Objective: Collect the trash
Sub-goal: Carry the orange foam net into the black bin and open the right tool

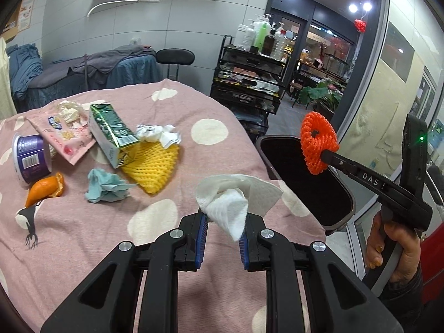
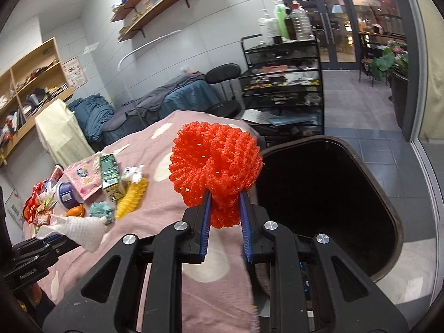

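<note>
My left gripper (image 1: 223, 222) is shut on a white paper towel (image 1: 231, 208) and holds it above the pink spotted cloth (image 1: 83, 222). My right gripper (image 2: 225, 202) is shut on an orange foam fruit net (image 2: 216, 166) and holds it beside the rim of the black trash bin (image 2: 383, 194). In the left wrist view the net (image 1: 319, 144) hangs over the bin (image 1: 313, 191). The paper towel also shows in the right wrist view (image 2: 83, 229).
On the cloth lie a yellow foam net (image 1: 152, 163), a green carton (image 1: 111, 133), a crumpled white paper (image 1: 158, 134), a teal tissue (image 1: 106, 188), an orange peel (image 1: 45, 187), a purple tub (image 1: 30, 161) and a pink snack bag (image 1: 66, 136). A black cart (image 1: 249, 83) stands behind.
</note>
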Tool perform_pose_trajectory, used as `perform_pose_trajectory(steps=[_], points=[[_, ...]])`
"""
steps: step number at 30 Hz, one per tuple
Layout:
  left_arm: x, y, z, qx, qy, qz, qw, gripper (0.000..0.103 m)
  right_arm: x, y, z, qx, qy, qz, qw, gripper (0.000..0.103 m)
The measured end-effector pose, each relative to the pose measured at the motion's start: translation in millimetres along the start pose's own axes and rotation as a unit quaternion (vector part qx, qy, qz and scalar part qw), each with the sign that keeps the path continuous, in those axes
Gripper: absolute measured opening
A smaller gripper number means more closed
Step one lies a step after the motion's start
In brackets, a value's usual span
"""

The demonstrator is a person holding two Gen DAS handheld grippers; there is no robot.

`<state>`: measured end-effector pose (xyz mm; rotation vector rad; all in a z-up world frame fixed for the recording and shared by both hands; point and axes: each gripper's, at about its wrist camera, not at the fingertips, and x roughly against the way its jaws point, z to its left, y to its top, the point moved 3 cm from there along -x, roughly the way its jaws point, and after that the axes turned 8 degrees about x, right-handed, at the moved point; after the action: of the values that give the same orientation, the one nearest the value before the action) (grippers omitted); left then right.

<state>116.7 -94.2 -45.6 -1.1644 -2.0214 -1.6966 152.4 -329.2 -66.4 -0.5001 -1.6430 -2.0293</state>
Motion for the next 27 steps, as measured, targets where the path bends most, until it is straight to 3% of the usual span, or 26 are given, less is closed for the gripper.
perform_pose_trajectory(steps=[9,20,23,24,25,27], points=[[-8.1,-1.0,-20.7,-0.017,-0.017,0.010,0.9997,0.020,-14.5,-11.4,-56.1,-0.054,-0.054,0.025,0.997,0.021],[-12.1,-5.3,-35.1,-0.023,-0.028,0.019,0.9992,0.020,-44.6,-31.7,-93.7,-0.104,-0.074,0.061,0.990,0.021],[-14.2,-5.3,-38.9,-0.024,-0.032,0.022,0.9990,0.020,-46.7,-35.6,-94.8,-0.106,-0.072,0.064,0.990,0.039],[-15.7,-5.2,-40.1,-0.025,-0.035,0.024,0.9988,0.020,-46.9,-36.8,-95.3,-0.108,-0.074,0.062,0.989,0.056],[-17.9,-4.3,-40.4,-0.025,-0.037,0.026,0.9986,0.020,-46.2,-37.5,-95.0,-0.108,-0.076,0.058,0.989,0.064],[-20.2,-4.1,-44.2,-0.029,-0.040,0.030,0.9983,0.020,-43.5,-38.8,-92.2,-0.105,-0.078,0.054,0.990,0.066]])
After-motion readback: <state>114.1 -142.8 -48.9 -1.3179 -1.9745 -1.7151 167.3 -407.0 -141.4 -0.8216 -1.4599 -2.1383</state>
